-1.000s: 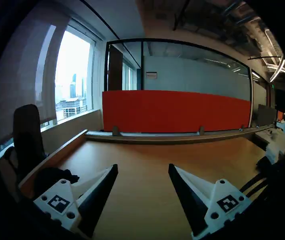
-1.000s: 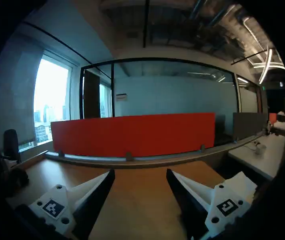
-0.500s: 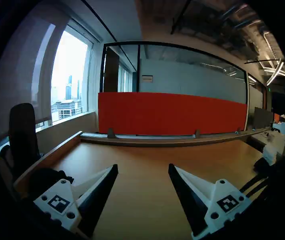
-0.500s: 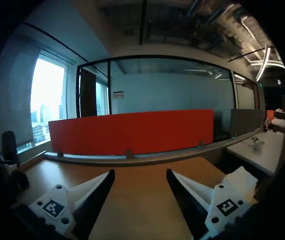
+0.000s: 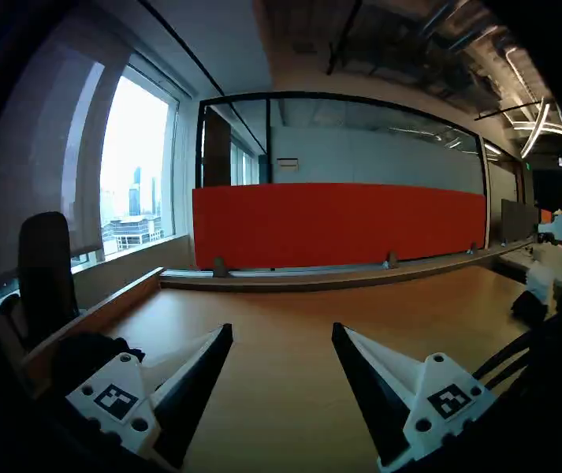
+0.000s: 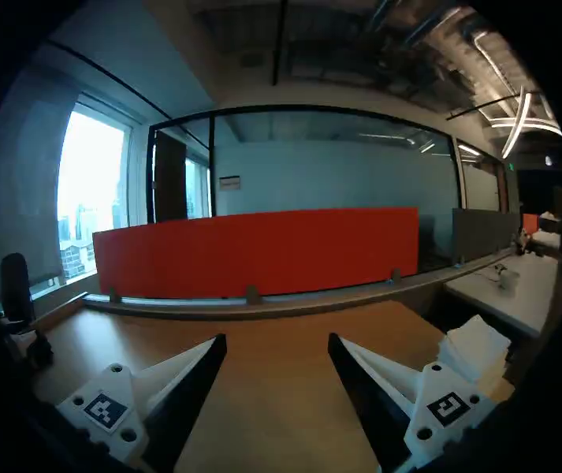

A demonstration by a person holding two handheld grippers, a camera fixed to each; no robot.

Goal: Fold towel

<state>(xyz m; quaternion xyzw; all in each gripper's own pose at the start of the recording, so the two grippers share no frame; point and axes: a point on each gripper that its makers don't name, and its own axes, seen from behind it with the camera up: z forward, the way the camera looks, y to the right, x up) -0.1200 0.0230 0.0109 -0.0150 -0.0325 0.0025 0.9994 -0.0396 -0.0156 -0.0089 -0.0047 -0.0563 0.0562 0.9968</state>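
My left gripper is spread wide, its two white fingers apart with nothing between them, and it points level across the wooden tabletop toward the far edge. A red panel stands along that far edge, with glass walls behind it. A bright window runs along the left side, and a dark chair stands just beyond the tabletop's left edge. A black lump lies at the near left corner, beside my left finger; I cannot tell what it is.

My right gripper is spread too and holds nothing. It hangs over the bare wood, facing the same red panel. At the right edge of the tabletop, just past my right finger, lies a white stack of folded layers. I take it for the towel, though I cannot tell cloth from paper at this size. Neither gripper touches it. Past that edge stands a white desk, apart from the tabletop.
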